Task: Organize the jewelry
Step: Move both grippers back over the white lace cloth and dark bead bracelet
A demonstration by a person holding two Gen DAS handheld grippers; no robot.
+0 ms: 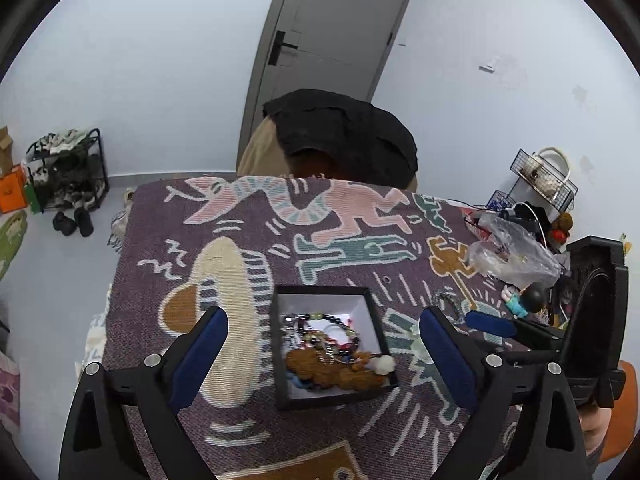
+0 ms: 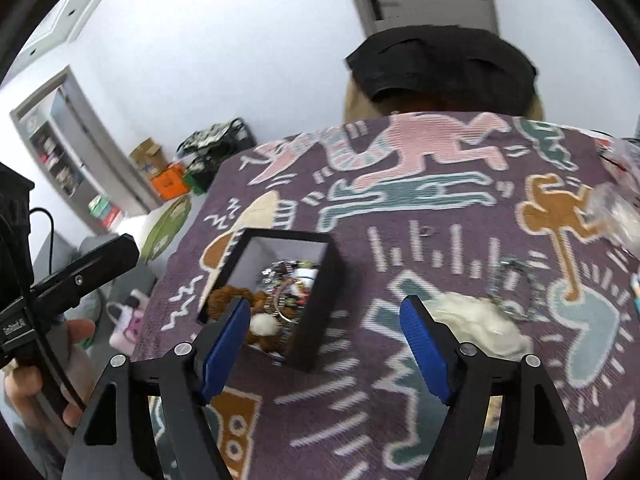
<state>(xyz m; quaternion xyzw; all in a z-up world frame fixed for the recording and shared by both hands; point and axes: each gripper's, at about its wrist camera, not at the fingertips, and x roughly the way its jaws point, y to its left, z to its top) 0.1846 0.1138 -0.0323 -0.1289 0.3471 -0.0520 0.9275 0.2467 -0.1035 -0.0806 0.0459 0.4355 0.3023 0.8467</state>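
While both tools gape, jewelry box between

I see an open black box at lower centre, its white inside heaped with tangled beaded jewelry.

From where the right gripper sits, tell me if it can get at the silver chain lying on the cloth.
Probably yes. The right gripper is open and holds nothing, and the silver chain lies loose on the cloth ahead to its right. Only the white fluffy tuft beside it crowds the approach.
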